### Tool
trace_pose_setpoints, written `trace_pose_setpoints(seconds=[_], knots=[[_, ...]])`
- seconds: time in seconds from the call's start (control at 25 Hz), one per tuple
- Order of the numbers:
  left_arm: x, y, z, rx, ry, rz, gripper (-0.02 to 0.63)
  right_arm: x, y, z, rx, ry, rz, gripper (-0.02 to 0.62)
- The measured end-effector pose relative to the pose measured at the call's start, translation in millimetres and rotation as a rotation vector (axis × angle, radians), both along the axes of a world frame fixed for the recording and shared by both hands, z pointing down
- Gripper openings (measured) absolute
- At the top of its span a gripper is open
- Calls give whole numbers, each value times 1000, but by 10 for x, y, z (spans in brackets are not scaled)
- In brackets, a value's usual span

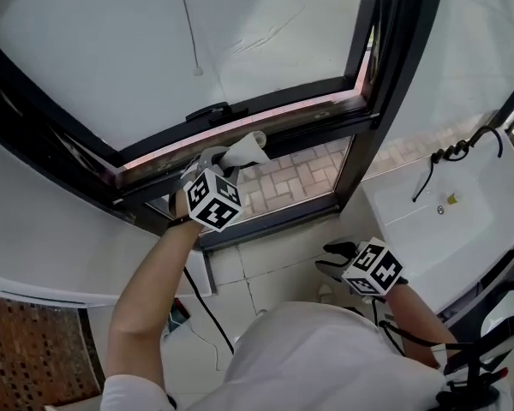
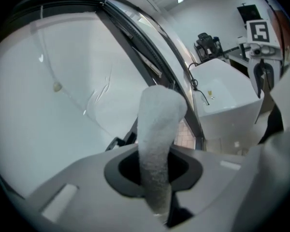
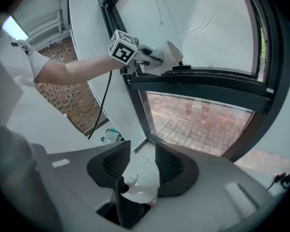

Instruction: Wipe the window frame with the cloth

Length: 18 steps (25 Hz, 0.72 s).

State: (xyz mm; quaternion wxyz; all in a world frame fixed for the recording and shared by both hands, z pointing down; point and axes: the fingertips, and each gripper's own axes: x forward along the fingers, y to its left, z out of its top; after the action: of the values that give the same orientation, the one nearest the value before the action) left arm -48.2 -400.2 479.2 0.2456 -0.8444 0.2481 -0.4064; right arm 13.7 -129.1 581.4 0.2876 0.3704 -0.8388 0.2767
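Observation:
A white cloth is bunched against the lower rail of the dark window frame. My left gripper is shut on it. In the left gripper view the cloth stands up between the jaws of the left gripper, in front of the frame. My right gripper hangs lower, by the tiled wall under the window, apart from the frame. Its own view shows the right gripper open with nothing between its jaws. That view also shows the left gripper pressing the cloth onto the frame.
A black window handle sits on the rail just left of the cloth. A pull cord hangs over the pane. A white basin with a black cable stands at right. Bottles lie on the floor below.

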Motion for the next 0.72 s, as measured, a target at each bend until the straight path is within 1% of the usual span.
trace_pose_setpoints(seconds=[0.2, 0.4, 0.56, 0.72], knots=[[1003, 43, -25, 27, -16, 77, 92, 383, 139, 38, -1, -17, 60, 163], [1830, 6, 27, 44, -23, 101, 92, 783, 287, 27, 2, -15, 111, 163], [2355, -19, 112, 59, -53, 110, 92, 1161, 455, 15, -7, -5, 155, 163], [2730, -60, 216, 95, -99, 111, 92, 1517, 633, 45, -24, 8, 200, 163]])
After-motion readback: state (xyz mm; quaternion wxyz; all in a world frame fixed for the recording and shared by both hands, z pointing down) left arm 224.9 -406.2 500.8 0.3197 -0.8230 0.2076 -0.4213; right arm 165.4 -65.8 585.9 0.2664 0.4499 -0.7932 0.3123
